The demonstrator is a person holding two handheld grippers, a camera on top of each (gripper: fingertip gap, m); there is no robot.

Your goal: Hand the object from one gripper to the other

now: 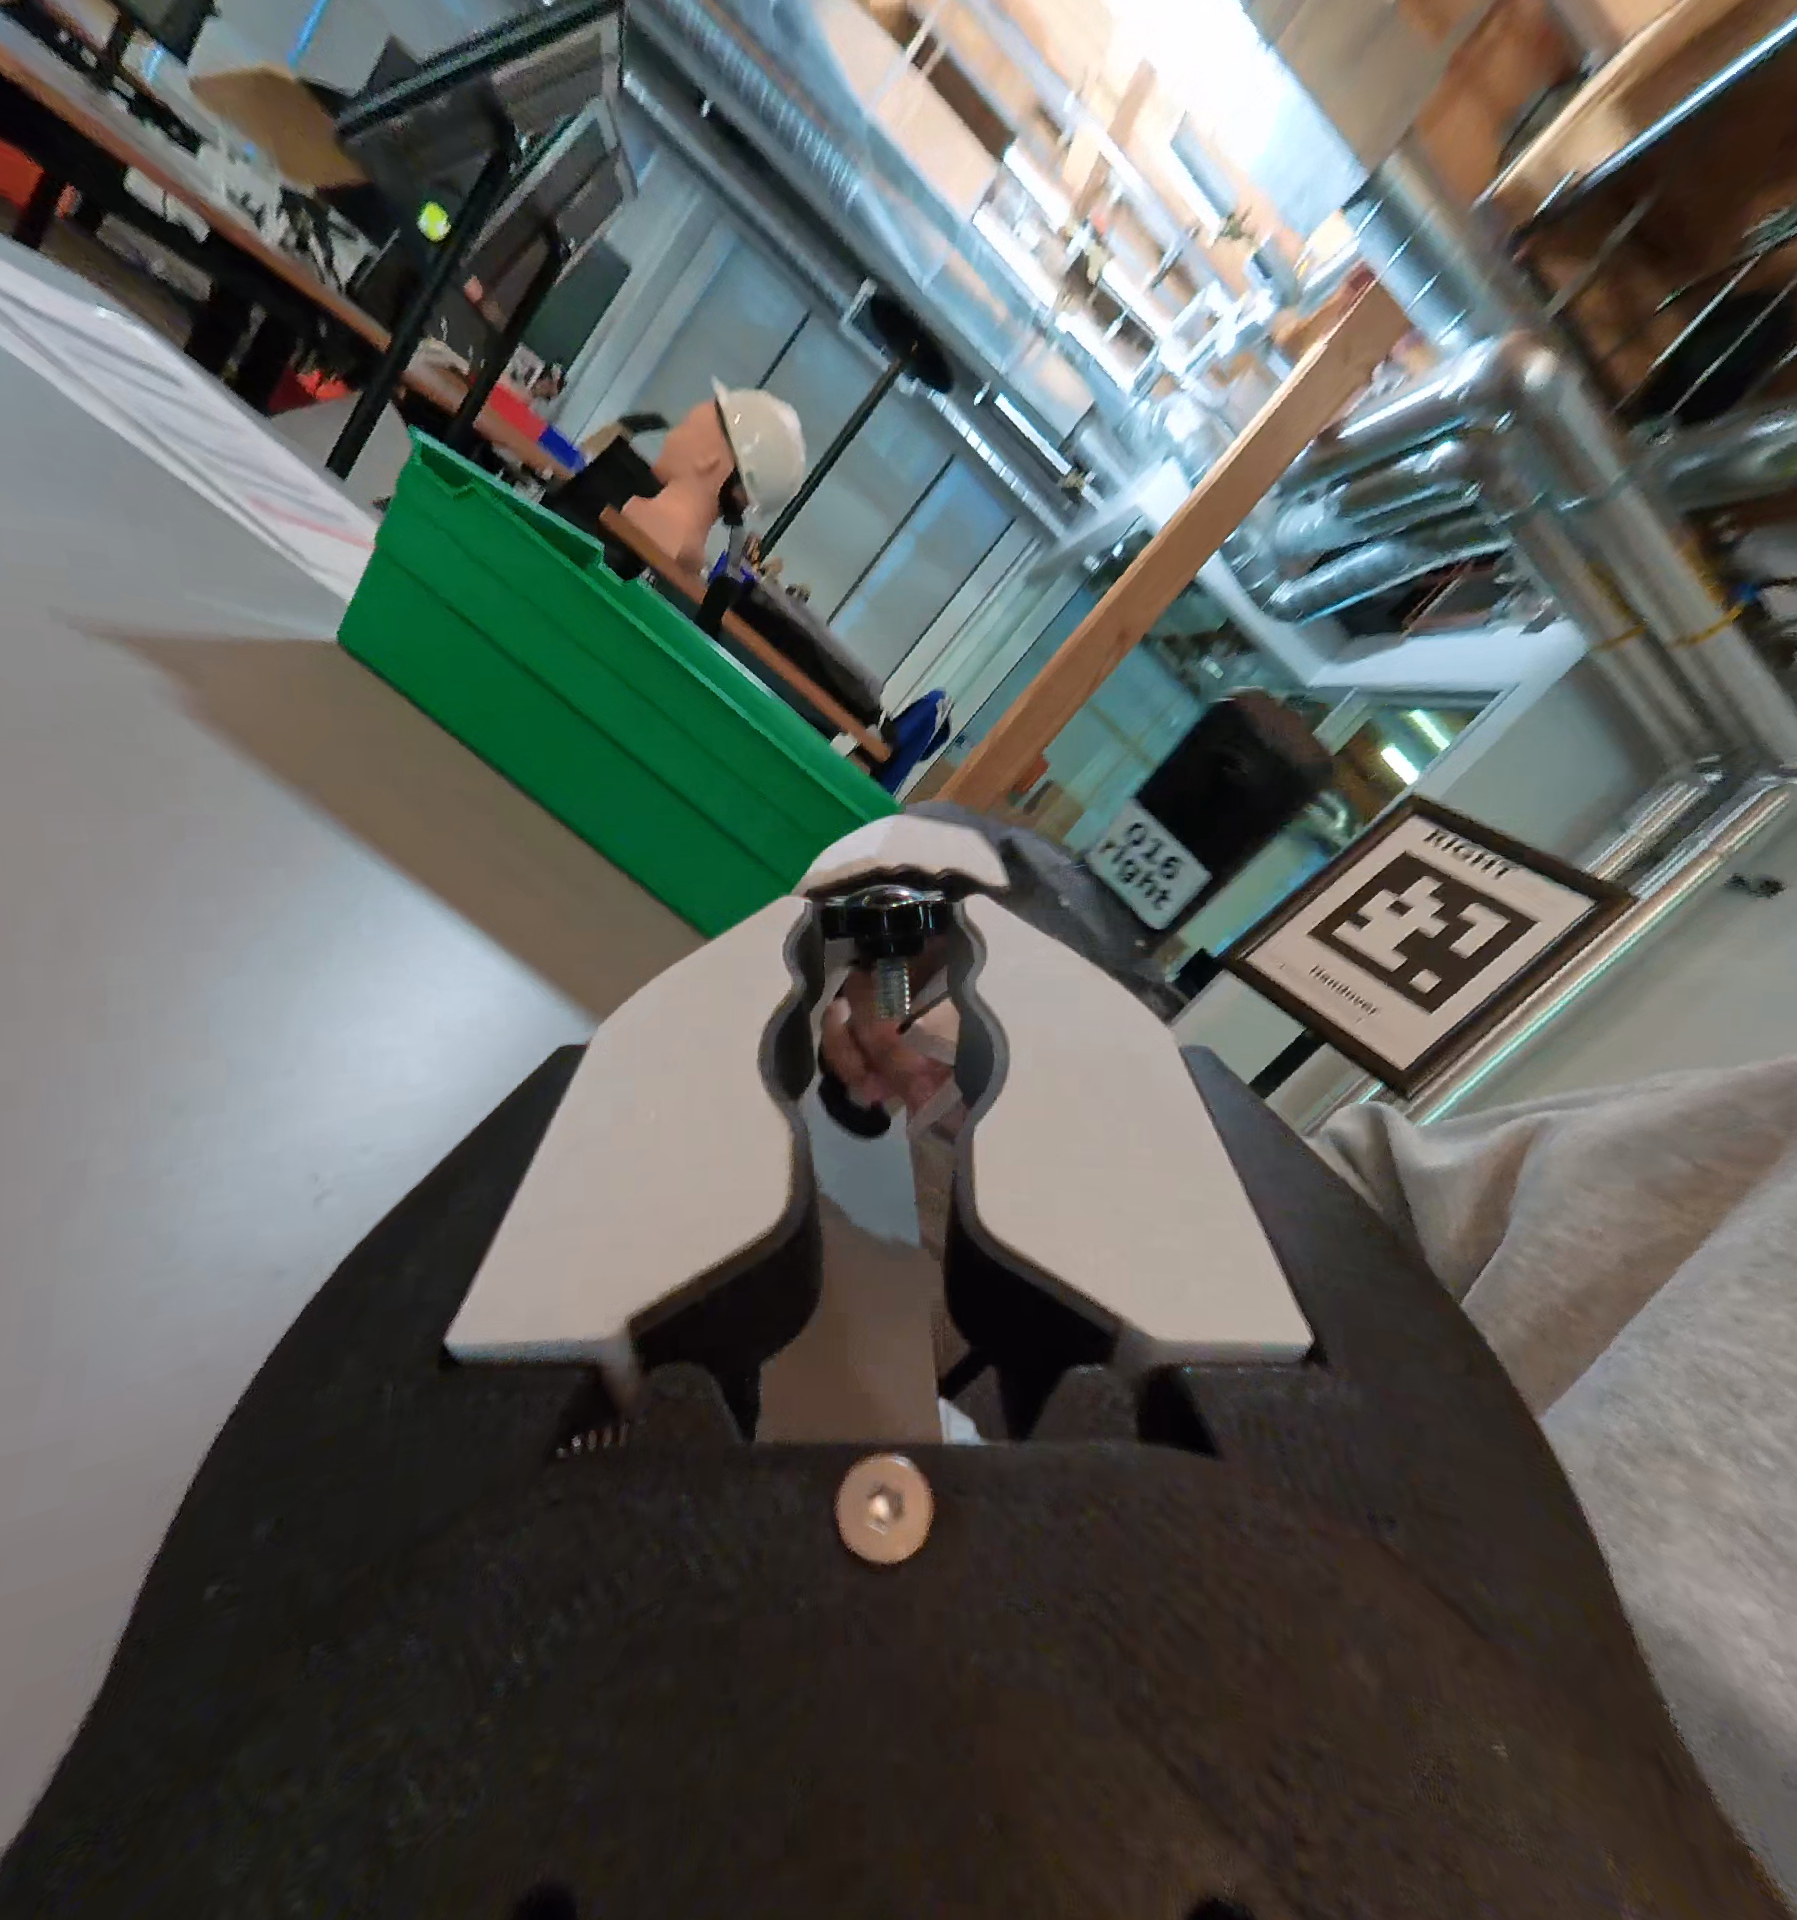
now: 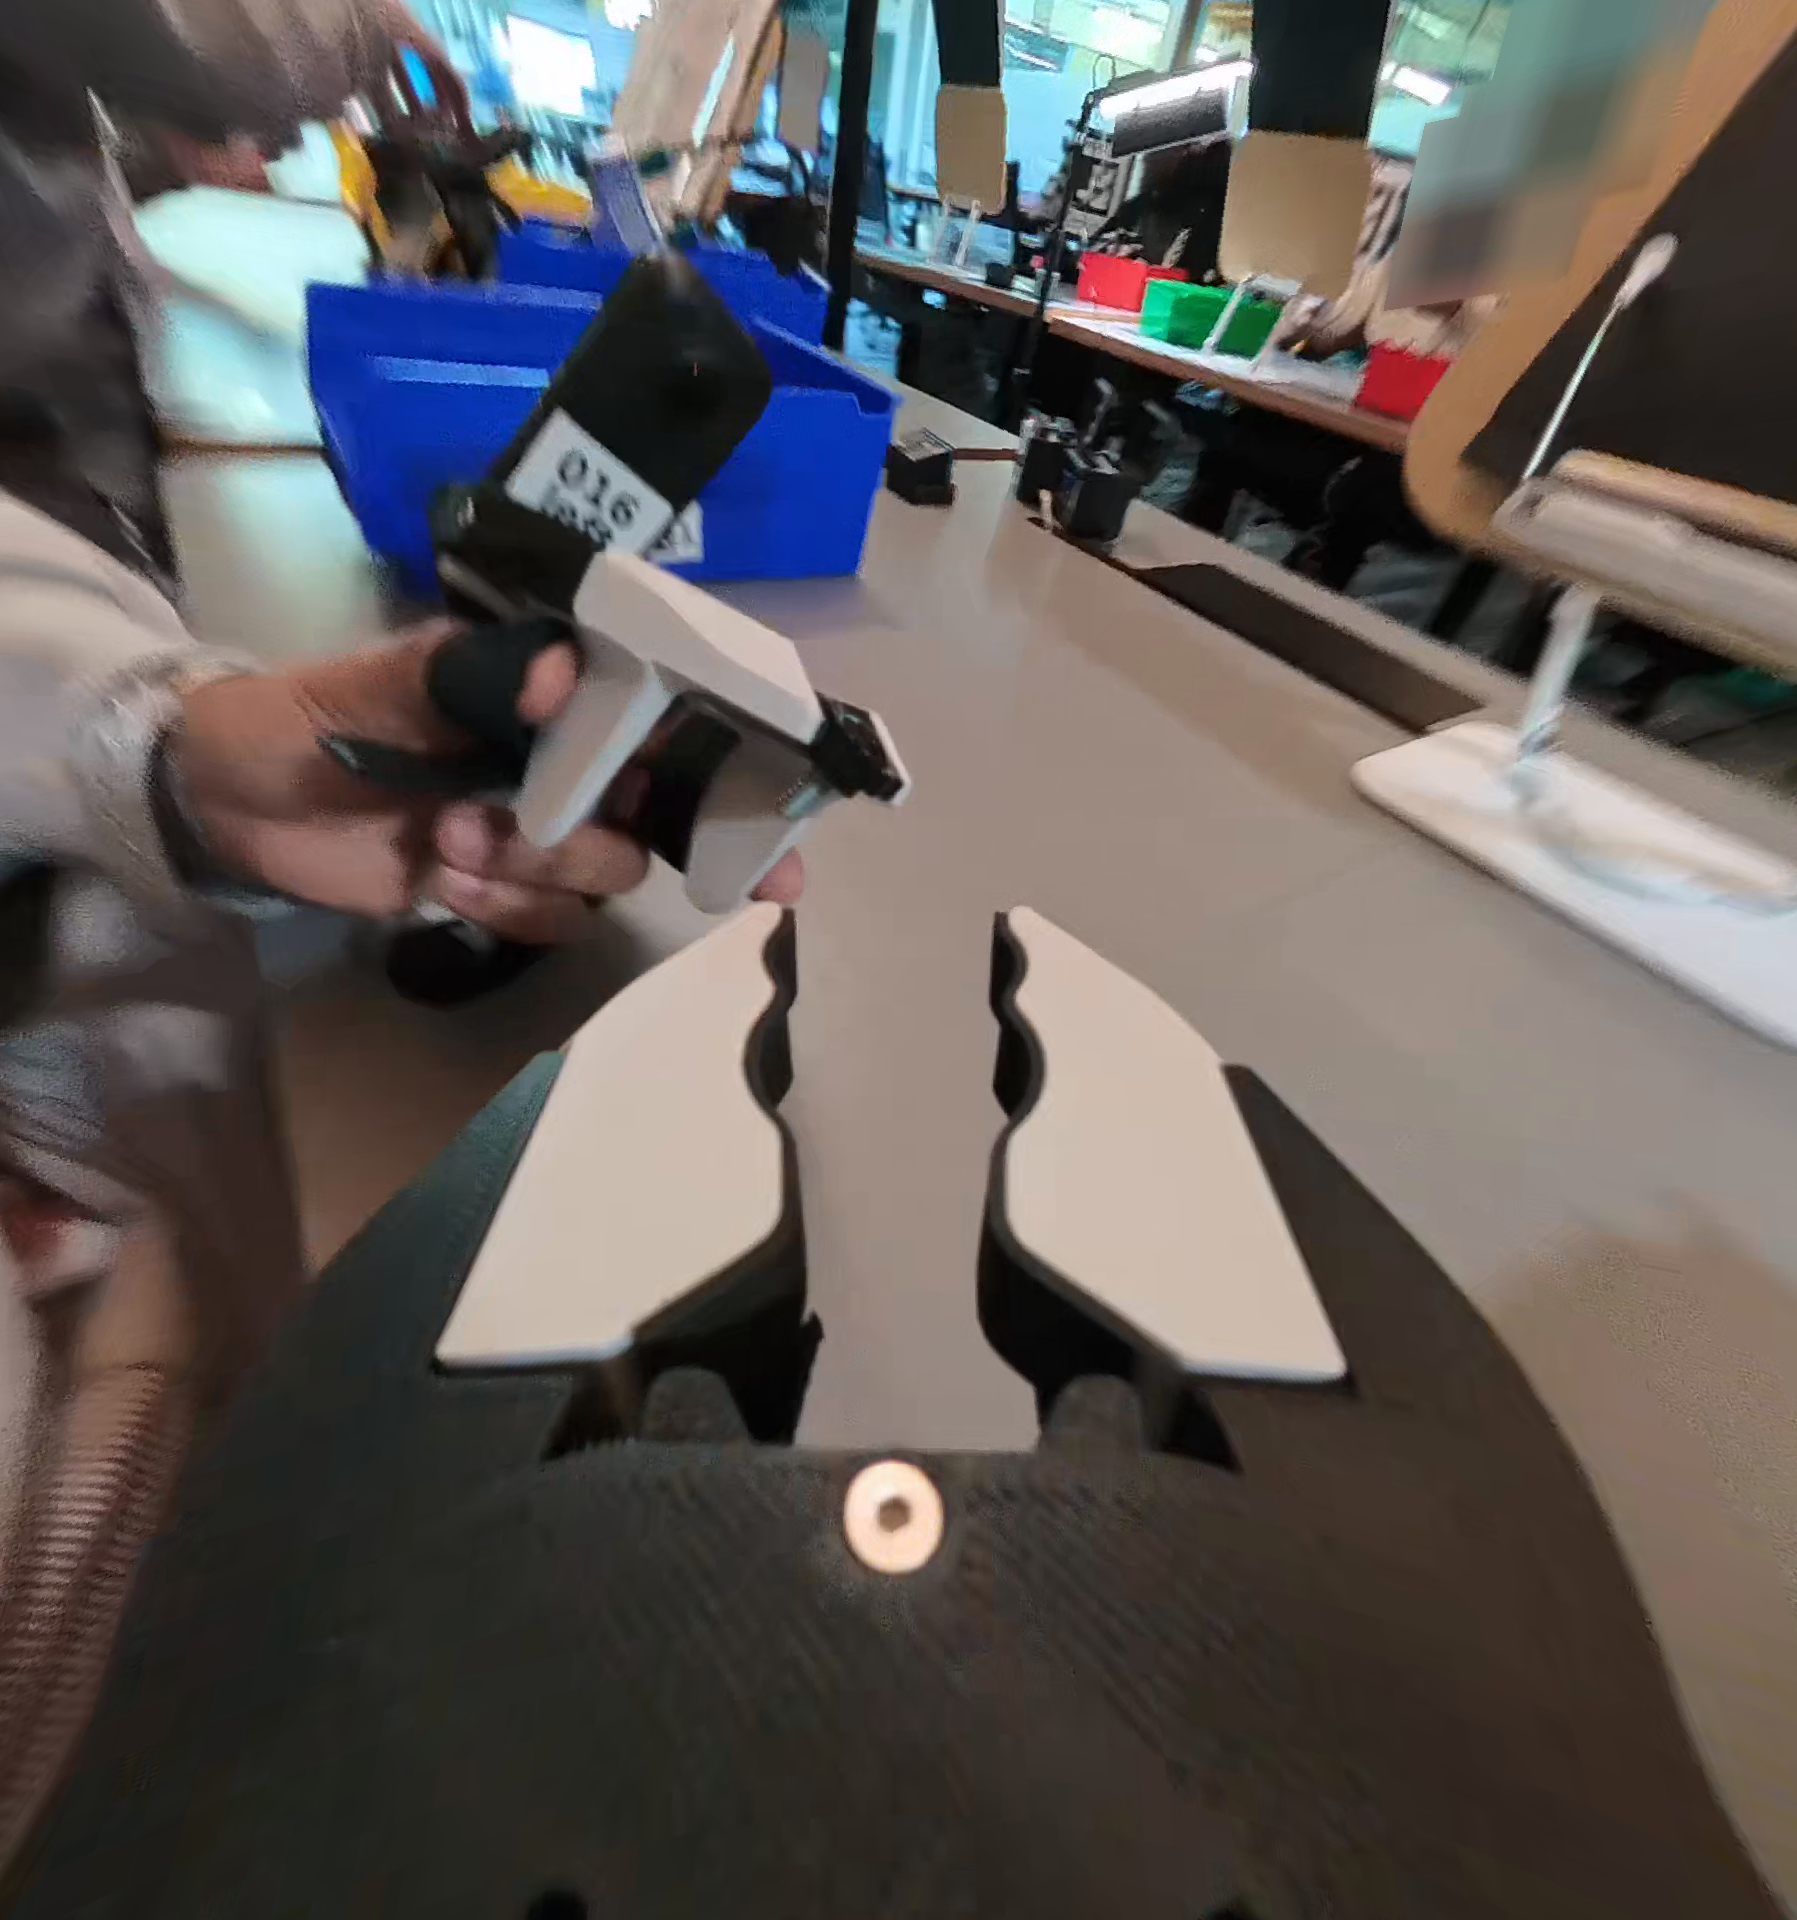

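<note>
Knob bolt (image 2: pixel 840 771): pinched in left tongs (image 2: pixel 852 774), upper left of spread, empty right tongs (image 2: pixel 892 925), shank pointing toward them.

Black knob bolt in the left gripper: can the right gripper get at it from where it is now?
Probably yes. The right gripper is open and empty, and the left gripper holds the black knob bolt at its fingertips, just ahead and left, above the table. Nothing sits between them; the threaded end looks exposed.
</note>
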